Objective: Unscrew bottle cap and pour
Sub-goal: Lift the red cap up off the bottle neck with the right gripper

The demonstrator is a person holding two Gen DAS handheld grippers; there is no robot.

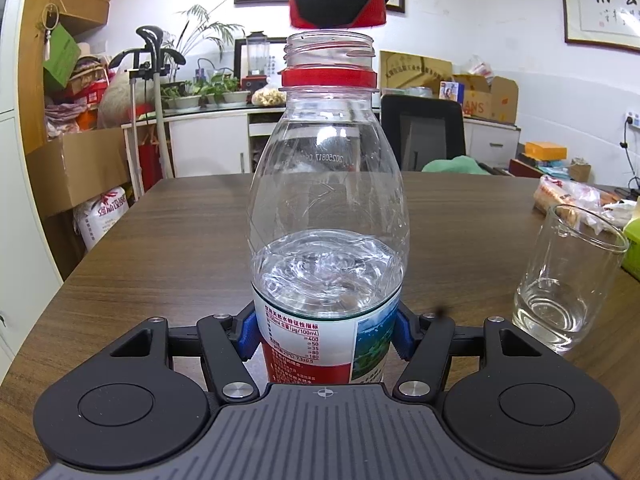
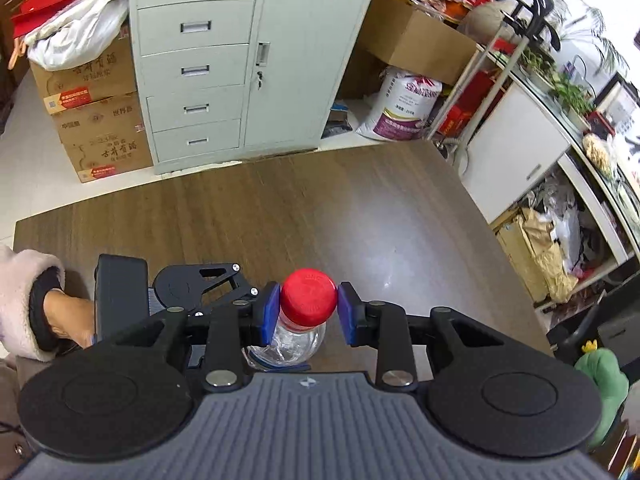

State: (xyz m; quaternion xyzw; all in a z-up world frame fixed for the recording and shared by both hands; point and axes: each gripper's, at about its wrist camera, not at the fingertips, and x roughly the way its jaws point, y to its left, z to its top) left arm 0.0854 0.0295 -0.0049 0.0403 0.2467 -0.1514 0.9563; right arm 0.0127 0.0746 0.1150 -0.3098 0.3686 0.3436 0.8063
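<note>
The bottle is clear plastic with clear water inside, and it serves as the landmark here. Around its neck sits a red ring; just above its open mouth hangs a red cap. Low on the bottle, the label is white with red print, a red band below and a green-and-blue landscape picture. The pads pressing its sides are blue, on black linkages. Beneath the bottle, the table is brown wood grain. Right of the bottle stands a colourless glass. Left of the bottle, a sleeve is pale pink fleece.
</note>
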